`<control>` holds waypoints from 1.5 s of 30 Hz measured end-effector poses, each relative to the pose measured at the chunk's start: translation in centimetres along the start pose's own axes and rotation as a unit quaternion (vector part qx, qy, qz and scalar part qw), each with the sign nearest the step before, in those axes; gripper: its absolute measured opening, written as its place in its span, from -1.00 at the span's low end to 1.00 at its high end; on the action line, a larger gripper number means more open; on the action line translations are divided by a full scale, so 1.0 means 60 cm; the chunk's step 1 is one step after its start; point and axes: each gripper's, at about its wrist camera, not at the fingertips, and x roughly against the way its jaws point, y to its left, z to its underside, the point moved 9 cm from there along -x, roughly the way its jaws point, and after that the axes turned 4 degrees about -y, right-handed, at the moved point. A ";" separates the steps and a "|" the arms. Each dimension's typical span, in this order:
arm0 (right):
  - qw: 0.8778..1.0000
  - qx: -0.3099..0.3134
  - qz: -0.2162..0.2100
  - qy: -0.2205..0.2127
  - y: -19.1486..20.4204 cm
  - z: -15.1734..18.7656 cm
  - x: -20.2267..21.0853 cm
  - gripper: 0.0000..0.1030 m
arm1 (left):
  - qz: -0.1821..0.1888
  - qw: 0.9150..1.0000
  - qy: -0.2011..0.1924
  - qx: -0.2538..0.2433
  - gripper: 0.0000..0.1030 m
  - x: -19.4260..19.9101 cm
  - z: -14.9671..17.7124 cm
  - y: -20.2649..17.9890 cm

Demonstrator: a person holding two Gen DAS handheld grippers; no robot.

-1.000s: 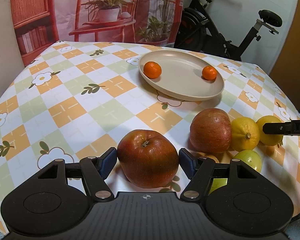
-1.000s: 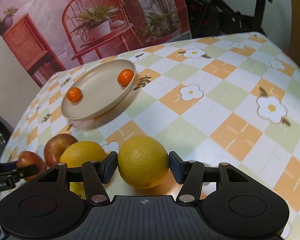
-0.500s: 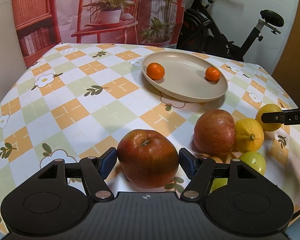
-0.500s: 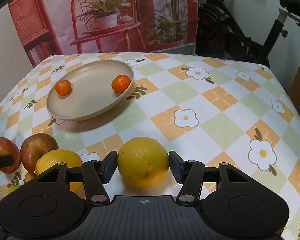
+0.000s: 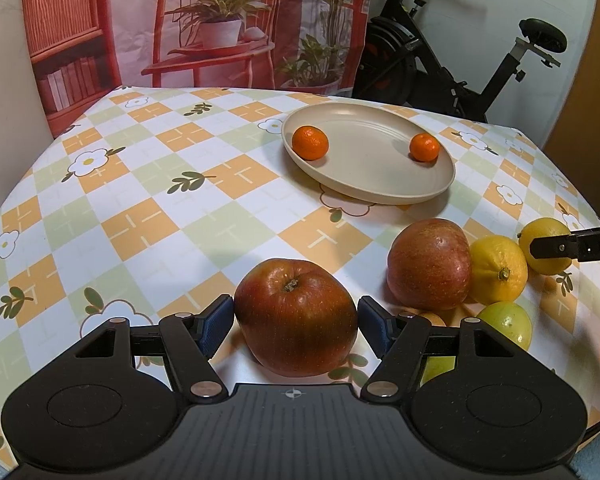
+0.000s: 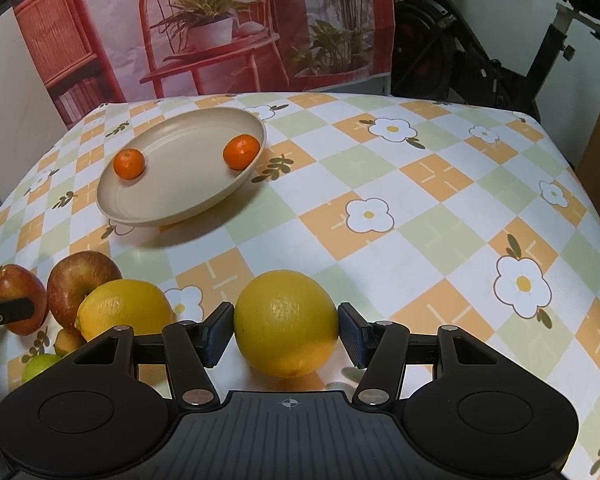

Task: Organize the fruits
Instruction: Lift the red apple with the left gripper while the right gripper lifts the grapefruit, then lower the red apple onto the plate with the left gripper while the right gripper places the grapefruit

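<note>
- The left gripper (image 5: 296, 316) was clamped on a dark red apple (image 5: 296, 318), its blue pads touching the fruit on both sides, stem end facing up.
- The right gripper (image 6: 286, 330) gripped a yellow lemon (image 6: 286, 322) the same way, a pad pressed against each flank.
- Whether either fruit was lifted off the checked tablecloth (image 5: 140, 208) or resting on it could not be told from these views.
- A beige plate (image 5: 372, 188) sat farther back on the cloth, well apart from both grippers.
- Two mandarins lay on the plate (one near each end): the left mandarin (image 5: 310, 143) against the rim, the right mandarin (image 5: 424, 147) across from it.
- To the right of the held apple, a second apple (image 5: 430, 266) touched a second lemon (image 5: 498, 270).
- In front of those lay a green fruit (image 5: 504, 324), partly hidden by the left gripper's body, so its kind was unclear.
- From the left wrist view, the right gripper's finger crossed the held lemon at the right edge.
- Behind the table hung a printed backdrop (image 5: 204, 24) with a red chair and plants, and an exercise bike (image 5: 460, 52) stood beside it.
</note>
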 end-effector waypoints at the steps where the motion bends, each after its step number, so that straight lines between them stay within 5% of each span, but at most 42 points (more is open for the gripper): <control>1: 1.000 0.001 0.001 0.002 0.000 0.001 0.001 0.02 | 0.000 1.000 0.000 0.000 0.37 0.000 0.000 0.000; 23: 0.999 0.015 -0.009 0.029 0.006 0.025 0.020 0.03 | 0.004 1.000 0.013 0.014 0.38 -0.004 -0.003 0.003; 32: 1.000 0.020 -0.018 0.008 0.004 0.029 0.028 0.01 | 0.006 1.000 0.005 0.010 0.36 0.000 -0.007 0.006; 45: 0.998 0.039 -0.040 -0.035 0.029 -0.049 0.028 0.01 | 0.003 1.000 -0.028 -0.001 0.36 0.009 -0.074 0.013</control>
